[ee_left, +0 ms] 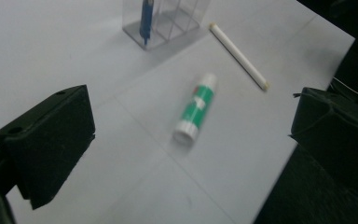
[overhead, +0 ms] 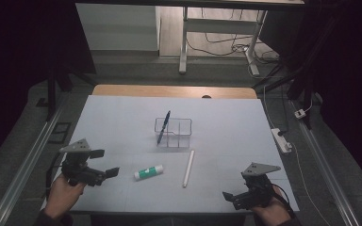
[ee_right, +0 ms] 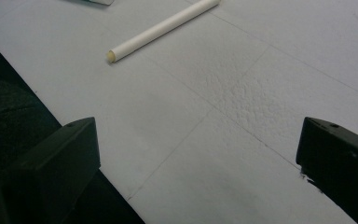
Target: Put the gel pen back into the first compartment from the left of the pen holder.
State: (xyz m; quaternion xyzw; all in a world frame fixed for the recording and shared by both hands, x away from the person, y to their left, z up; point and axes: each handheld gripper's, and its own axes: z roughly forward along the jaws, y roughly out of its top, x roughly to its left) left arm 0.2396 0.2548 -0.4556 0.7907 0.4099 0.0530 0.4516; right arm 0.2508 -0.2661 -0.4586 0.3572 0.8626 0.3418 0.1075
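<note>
Both grippers sit wide open, nothing held. My left gripper [overhead: 107, 163] faces the glue stick [overhead: 148, 172], which lies flat on the white table [overhead: 122, 117], near the jaws. My right gripper [overhead: 230, 197] is low by the near edge, the white pen [overhead: 188, 168] ahead of it. The clear organizer [overhead: 173, 132] already holds a blue pen [overhead: 163, 127]. I'd square the left jaws across the glue stick's middle so it can't roll.

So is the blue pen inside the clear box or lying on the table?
Inside. The blue pen stands tilted in the clear box, its top poking above the rim.
</note>
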